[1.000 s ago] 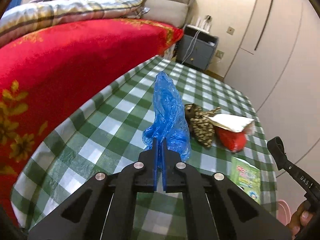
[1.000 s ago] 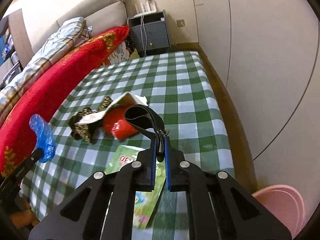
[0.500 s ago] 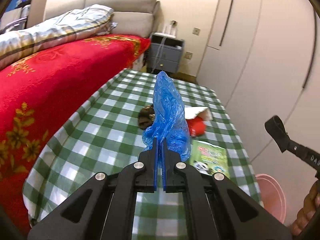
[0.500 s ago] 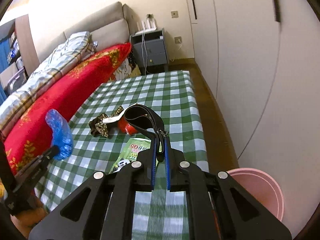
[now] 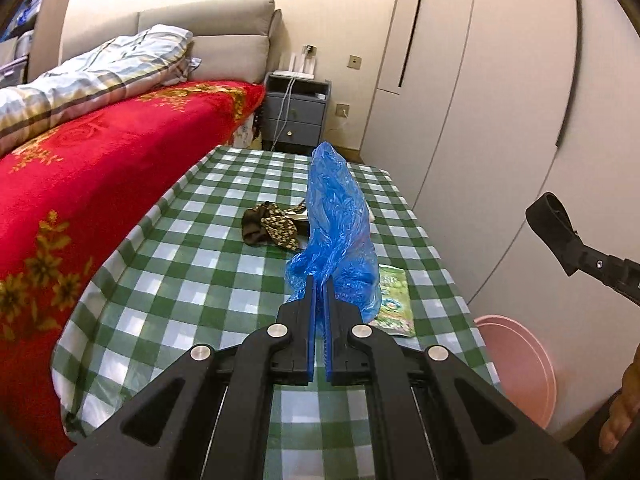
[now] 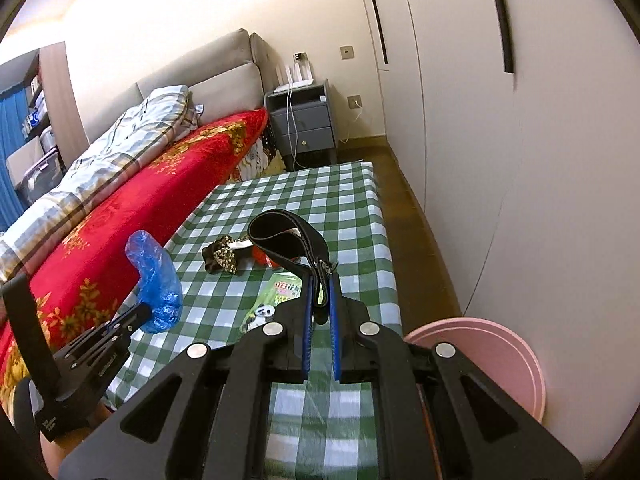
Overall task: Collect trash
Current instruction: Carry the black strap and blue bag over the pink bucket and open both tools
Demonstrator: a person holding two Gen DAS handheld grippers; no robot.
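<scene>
**Right wrist view: both grips loaded, pink bin down to the right**

Right gripper [image 6: 320, 300] clamped narrow on the black strap [image 6: 286, 236], loop standing forward and up from the pads; pink bin [image 6: 516, 352] on the floor just right of the fingers, beside the checked table [image 6: 352, 200]; nearer to this hand than to the other. Left gripper [image 5: 319, 300] pinched tight on the blue plastic bag [image 5: 340, 232], long axis rising away from the tips; bin low and well right of them. Green packet [image 5: 394, 300] and leopard-print cloth [image 5: 276, 228] left on the table beyond.
</scene>
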